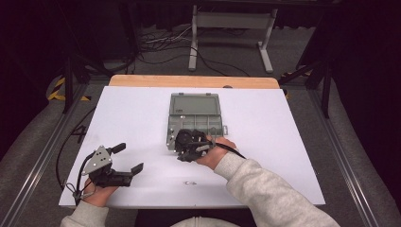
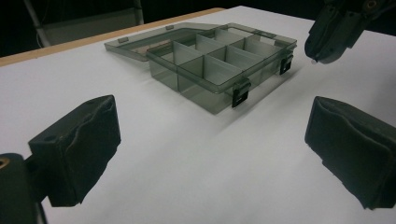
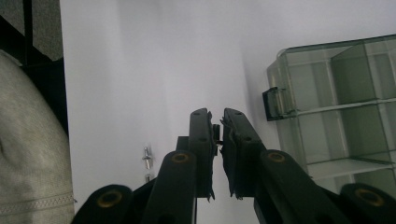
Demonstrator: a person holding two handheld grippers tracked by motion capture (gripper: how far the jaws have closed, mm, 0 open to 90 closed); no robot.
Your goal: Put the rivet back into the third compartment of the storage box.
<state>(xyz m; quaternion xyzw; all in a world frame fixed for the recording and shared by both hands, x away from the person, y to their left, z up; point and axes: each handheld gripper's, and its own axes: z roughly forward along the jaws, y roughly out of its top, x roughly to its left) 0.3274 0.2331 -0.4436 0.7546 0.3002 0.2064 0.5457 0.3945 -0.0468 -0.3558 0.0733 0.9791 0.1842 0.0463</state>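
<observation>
No brand, label or writing can be read on anything in the three views. In the high view, a smoky grey compartment box (image 1: pixel 195 118) lies open at the middle of the white table (image 1: pixel 265 123), its flat lid (image 1: pixel 195 104) folded back toward twelve o'clock; the right gripper (image 1: pixel 184 141) hangs over the box's near edge, held by the right hand (image 1: pixel 216 152), while the left gripper (image 1: pixel 133 159) rests toward eight o'clock, well apart from the box, in the left hand (image 1: pixel 97 193). A small metal pin (image 1: pixel 190 182) lies on the table at six o'clock from the box. The left gripper view looks between its own released, widely parted jaws, with nothing in them, and shows what the high view does not: the box (image 2: pixel 219 70) divided into compartments that look empty, and two dark latches (image 2: pixel 240 92) on its front wall. The right gripper (image 2: pixel 320 58) hovers at two o'clock with a small pale tip at its end. In the right gripper view, the jaws are clenched on a tiny part (image 3: pixel 216 133) between the pads, too small to identify. The box corner (image 3: pixel 336 102) stands at three o'clock, the pin (image 3: pixel 147 160) at nine o'clock, just beside the jaws.
</observation>
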